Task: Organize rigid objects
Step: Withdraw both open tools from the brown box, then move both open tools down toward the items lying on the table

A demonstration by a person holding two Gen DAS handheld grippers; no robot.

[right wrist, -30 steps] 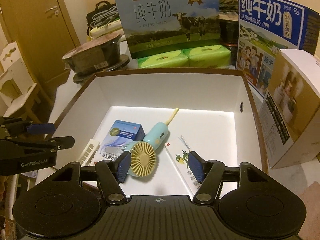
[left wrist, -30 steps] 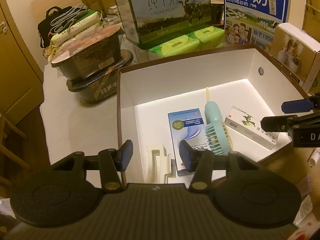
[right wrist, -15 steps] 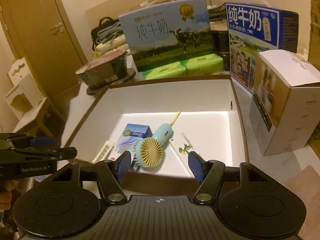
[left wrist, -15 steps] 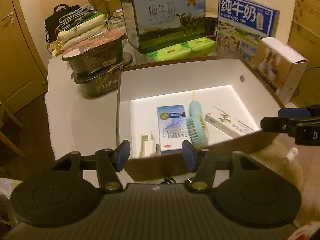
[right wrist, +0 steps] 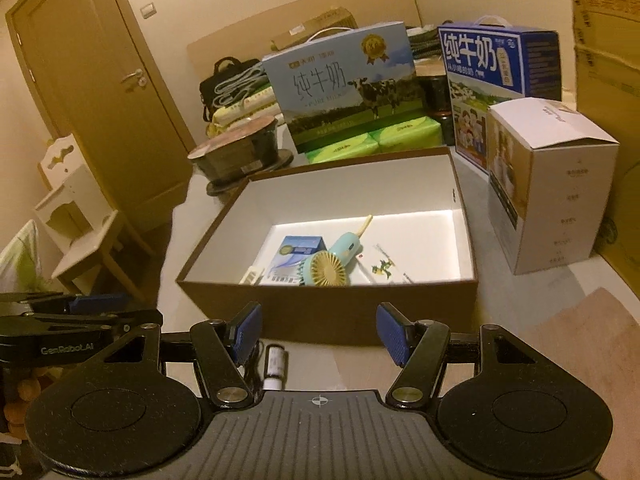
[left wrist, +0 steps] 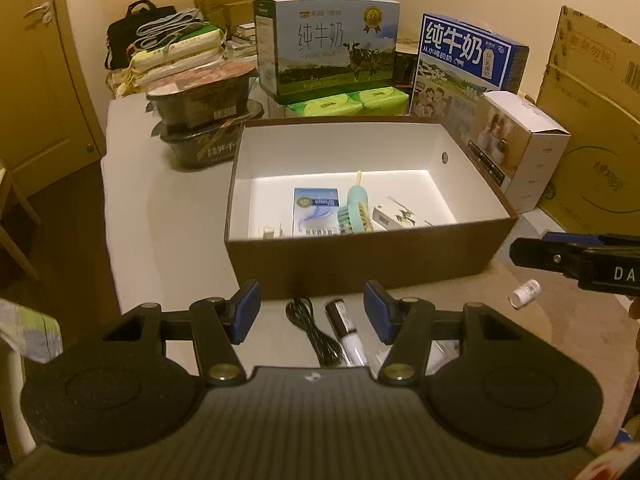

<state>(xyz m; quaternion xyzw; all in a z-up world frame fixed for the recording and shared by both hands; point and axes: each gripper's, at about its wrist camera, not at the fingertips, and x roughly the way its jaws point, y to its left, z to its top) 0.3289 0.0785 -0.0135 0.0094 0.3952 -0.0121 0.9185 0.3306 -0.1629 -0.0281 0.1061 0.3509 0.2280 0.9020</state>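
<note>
Left gripper [left wrist: 312,312]: held low over the table in front of the brown box, fingers spread wide with nothing between the pads.
Right gripper [right wrist: 318,330]: also in front of the box, fingers released and apart, holding nothing.
Brown box [left wrist: 360,256]: open, white inside, standing on the table just beyond both grippers.
In the box: a blue-and-white carton [left wrist: 314,210] lying flat, a mint handheld fan [right wrist: 334,262] resting partly on it, a white packet with green print [right wrist: 382,266] to the fan's right, and a small white plastic piece [right wrist: 252,276] at the left near the front wall.
Black cable [left wrist: 316,332]: coiled on the table outside the box, lying between the left gripper's fingers but below them, not touching.
Dark tube with white end [left wrist: 346,334]: on the table just beside the cable, also within the left fingers' span; in the right wrist view it sits next to the right gripper's left finger.
Small white bottle [left wrist: 524,293]: lying on the table to the right, under the right gripper's arm.
Behind the box: milk cartons [left wrist: 328,48], green tissue packs [left wrist: 348,104], stacked dark bowls [left wrist: 204,120].
</note>
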